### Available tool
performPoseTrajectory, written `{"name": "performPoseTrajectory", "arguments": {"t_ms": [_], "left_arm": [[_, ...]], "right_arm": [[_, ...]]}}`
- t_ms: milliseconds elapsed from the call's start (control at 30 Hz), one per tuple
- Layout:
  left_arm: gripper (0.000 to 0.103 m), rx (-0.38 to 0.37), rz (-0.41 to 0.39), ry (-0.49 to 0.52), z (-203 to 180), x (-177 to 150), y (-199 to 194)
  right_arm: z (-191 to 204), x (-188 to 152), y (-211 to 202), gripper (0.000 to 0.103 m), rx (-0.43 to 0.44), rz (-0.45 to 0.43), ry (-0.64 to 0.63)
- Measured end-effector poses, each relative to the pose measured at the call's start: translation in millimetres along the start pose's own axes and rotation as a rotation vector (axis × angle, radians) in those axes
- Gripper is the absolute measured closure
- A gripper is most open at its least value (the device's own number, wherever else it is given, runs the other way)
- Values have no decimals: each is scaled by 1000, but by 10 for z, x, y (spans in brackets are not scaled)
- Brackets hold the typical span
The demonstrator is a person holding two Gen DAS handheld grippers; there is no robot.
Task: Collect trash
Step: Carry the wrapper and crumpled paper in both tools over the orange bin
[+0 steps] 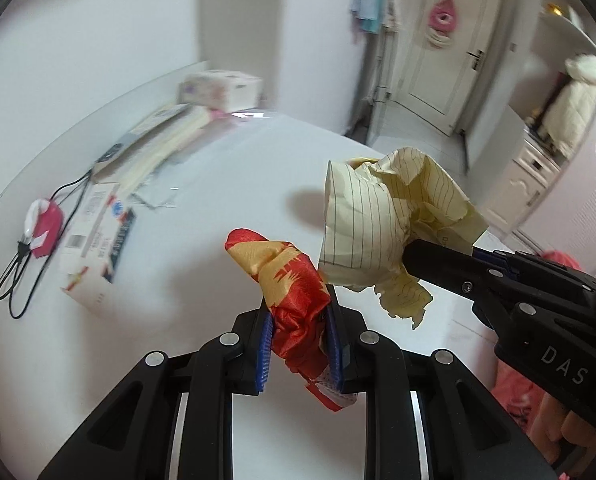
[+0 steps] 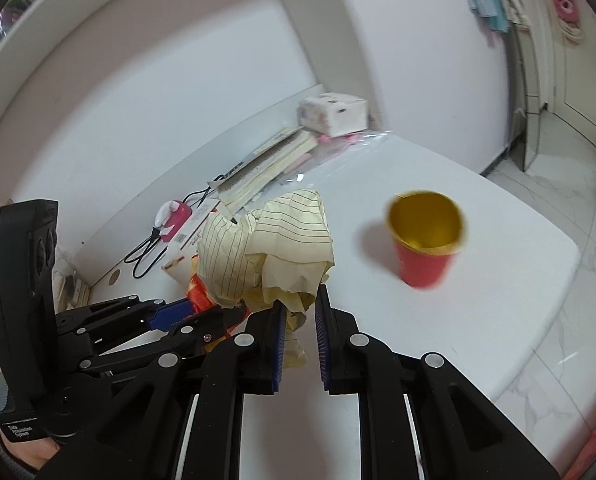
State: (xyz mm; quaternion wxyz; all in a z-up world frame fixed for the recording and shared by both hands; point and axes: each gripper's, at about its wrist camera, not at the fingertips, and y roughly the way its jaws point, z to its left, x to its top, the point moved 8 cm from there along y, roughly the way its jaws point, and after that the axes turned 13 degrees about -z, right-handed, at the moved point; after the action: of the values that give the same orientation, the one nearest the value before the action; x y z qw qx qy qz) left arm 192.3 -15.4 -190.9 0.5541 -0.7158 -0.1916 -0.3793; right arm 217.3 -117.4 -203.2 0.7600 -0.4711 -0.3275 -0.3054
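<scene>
Right wrist alone shows the red cup standing on the table.

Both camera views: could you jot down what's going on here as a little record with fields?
left gripper: jaws shut on a red and yellow wrapper, held above the table
right gripper: jaws shut on a crumpled lined paper, also held up
table: white
cup: red outside, gold inside, upright on the table, right of the paper
back of table: tissue pack, box, black cable
</scene>
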Motion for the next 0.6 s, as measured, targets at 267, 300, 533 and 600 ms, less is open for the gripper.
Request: {"name": "performPoseTrajectory", "arguments": {"t_ms": [267, 300, 533, 600], "left_arm": [[79, -123, 27, 84, -926, -179, -28], [79, -139, 31, 97, -1041, -187, -7], [79, -246, 72, 195, -1778, -353, 166], [79, -273, 90, 213, -1971, -432, 243]], "right_arm": [[-736, -314, -812, 89, -104, -18, 90], [-844, -362, -924, 89, -123, -22, 103], [-1482, -629, -1530, 89, -233, -51, 197], [-1697, -750, -1676, 89, -270, -50, 229]]}}
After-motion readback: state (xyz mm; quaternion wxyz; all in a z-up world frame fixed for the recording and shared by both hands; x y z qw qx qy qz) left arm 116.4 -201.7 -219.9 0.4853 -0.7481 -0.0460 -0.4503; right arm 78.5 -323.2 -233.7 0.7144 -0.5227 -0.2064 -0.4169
